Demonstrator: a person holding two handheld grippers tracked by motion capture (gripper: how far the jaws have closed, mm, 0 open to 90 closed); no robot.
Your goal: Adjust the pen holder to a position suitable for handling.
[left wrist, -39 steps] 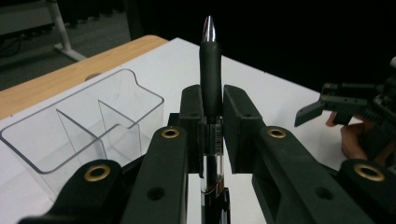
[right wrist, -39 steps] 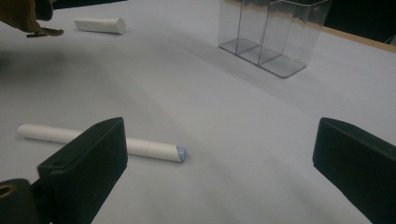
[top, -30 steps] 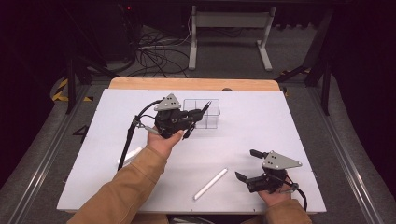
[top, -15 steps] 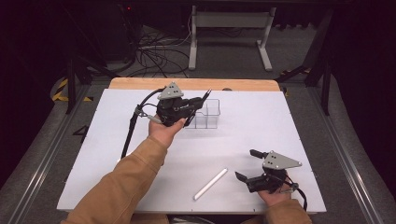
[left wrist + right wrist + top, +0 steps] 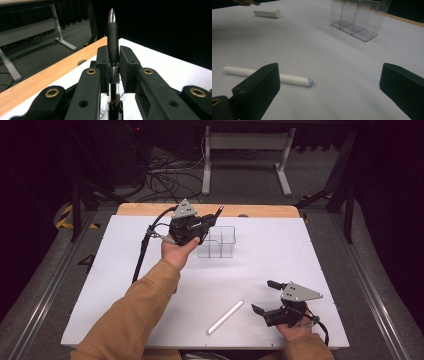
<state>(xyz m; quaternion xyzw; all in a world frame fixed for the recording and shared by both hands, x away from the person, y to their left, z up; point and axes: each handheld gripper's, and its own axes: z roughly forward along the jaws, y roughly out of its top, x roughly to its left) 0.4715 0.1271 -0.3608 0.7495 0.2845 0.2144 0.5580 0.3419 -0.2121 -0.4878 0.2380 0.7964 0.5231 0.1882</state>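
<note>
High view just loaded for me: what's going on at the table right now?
The left gripper is shut on a black pen, held above the clear divided organizer at the far side of the white table. The right gripper rests near the front edge with its jaws open and nothing between them. A white marker lies just to its left, untouched. A shorter white stick lies farther off.
</note>
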